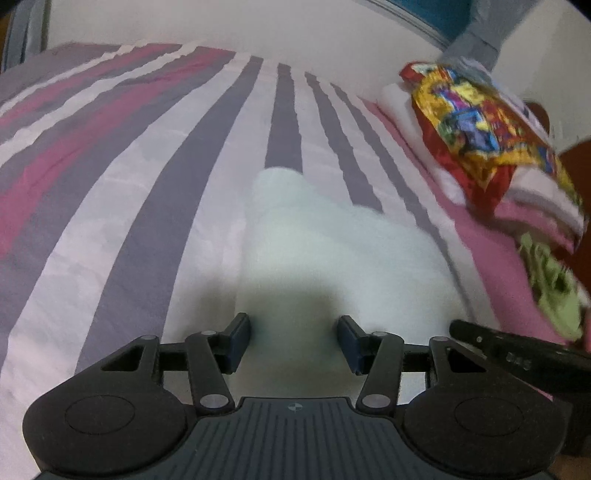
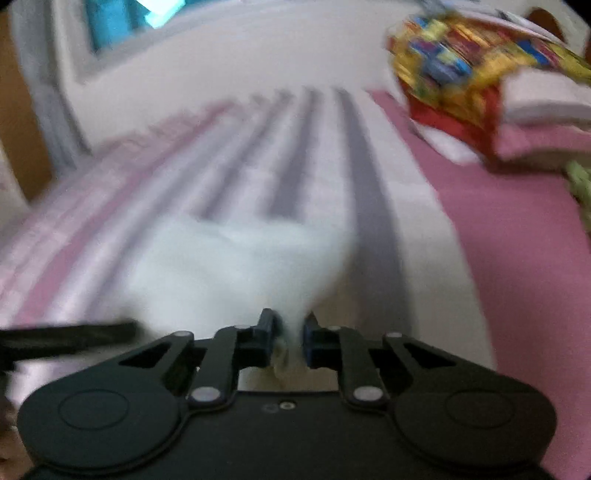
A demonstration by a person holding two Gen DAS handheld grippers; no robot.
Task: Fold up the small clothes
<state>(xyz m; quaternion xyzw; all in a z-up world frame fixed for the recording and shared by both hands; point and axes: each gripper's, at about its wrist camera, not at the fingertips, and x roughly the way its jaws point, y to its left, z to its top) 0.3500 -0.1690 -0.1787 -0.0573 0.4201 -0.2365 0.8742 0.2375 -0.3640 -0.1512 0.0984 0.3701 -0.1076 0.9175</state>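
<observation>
A small white garment (image 1: pixel 314 236) lies on the striped bedsheet (image 1: pixel 147 166), stretching away from both grippers. My left gripper (image 1: pixel 294 341) is open just above its near edge, holding nothing. In the right wrist view the same white garment (image 2: pixel 236 258) runs back between the fingers of my right gripper (image 2: pixel 290 339), which is shut on its near corner. The right gripper's side also shows as a black bar at the right of the left wrist view (image 1: pixel 517 354). Both views are blurred.
A stack of folded clothes with a bright red, yellow and blue patterned piece (image 1: pixel 480 125) on top sits at the far right on a pink cloth (image 2: pixel 509 236). A green garment (image 1: pixel 554 288) lies beside it. A wall and a window (image 2: pixel 122 22) lie beyond the bed.
</observation>
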